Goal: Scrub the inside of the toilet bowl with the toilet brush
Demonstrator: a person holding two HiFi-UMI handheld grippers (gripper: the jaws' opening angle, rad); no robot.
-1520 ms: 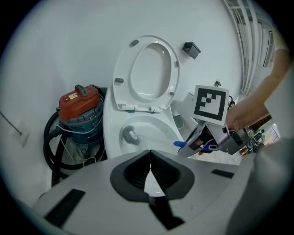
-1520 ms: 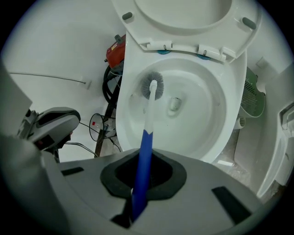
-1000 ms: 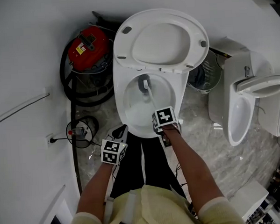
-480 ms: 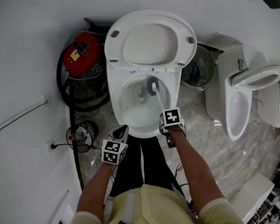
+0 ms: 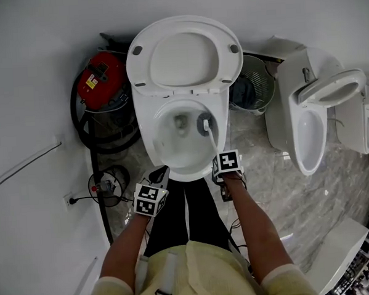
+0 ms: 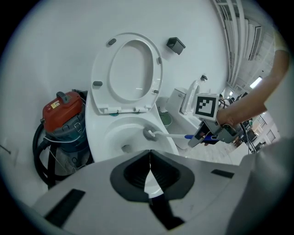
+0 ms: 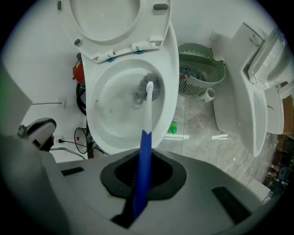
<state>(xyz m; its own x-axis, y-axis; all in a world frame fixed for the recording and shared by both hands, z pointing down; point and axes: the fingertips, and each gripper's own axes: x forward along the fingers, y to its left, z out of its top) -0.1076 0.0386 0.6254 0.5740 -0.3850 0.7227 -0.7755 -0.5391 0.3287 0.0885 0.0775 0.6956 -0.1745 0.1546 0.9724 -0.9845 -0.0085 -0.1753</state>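
Right gripper view: right gripper [image 7: 140,176] pinches toilet brush [image 7: 148,98], head against toilet bowl [image 7: 110,124] right wall, likely mid-scrub. Next: sweep around. Left gripper [image 6: 149,170] pressed together, empty.

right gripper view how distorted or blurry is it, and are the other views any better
Right gripper view: strong fisheye, dark corners, toilet bowl bulges, toilet brush handle soft near the lens. Left gripper view: same fisheye, bright patches at the right edge. Head view: even light, sharp, little shadow.
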